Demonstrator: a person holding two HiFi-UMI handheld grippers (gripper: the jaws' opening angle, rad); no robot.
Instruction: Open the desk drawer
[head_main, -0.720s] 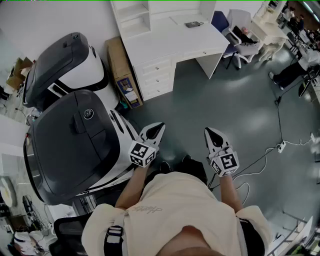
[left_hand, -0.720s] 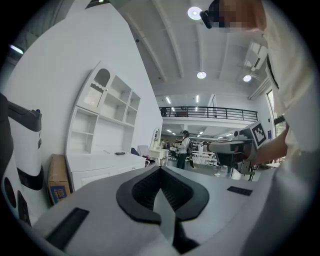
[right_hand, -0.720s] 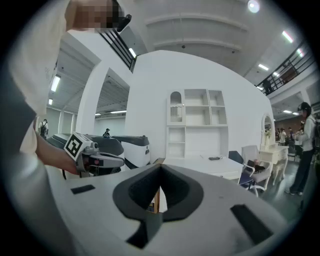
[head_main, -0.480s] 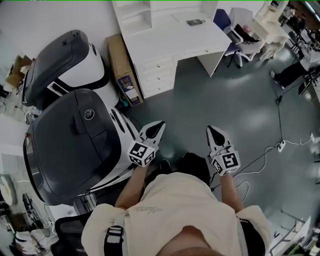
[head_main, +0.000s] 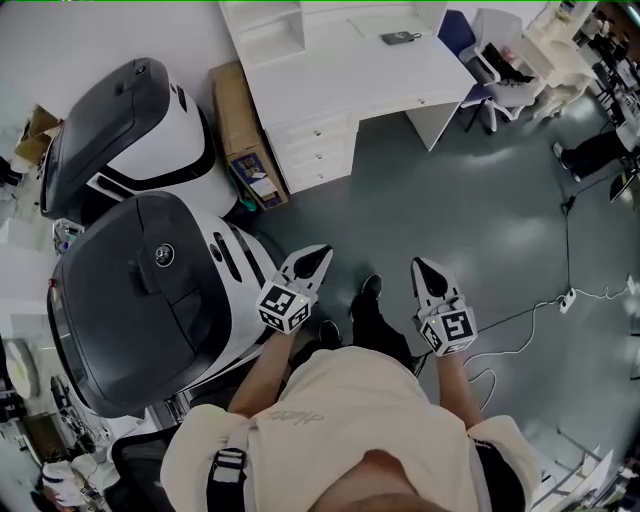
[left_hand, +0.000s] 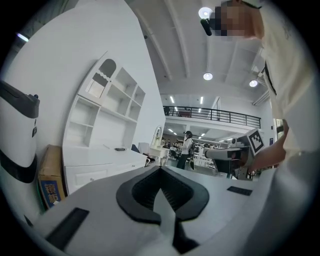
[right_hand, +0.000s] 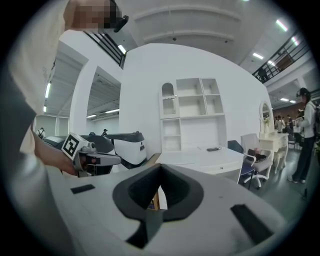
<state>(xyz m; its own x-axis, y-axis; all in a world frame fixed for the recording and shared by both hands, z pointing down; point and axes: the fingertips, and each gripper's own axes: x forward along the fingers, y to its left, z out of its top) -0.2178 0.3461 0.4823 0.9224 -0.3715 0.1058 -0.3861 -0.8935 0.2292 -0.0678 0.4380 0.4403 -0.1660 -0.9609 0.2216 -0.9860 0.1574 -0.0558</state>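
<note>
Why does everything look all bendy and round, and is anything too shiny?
Head view: the wide lens bends the white desk, and pale glare sits on the grey floor. Left gripper view: a black round rim frames it, and the ceiling lamps glow washed-out. Right gripper view: same round rim, and the white shelves lean and curve.

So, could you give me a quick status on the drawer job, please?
Both shut, empty: left gripper, right gripper. All drawers closed, white desk far ahead across grey floor. Nothing in between; cardboard box beside desk.
</note>
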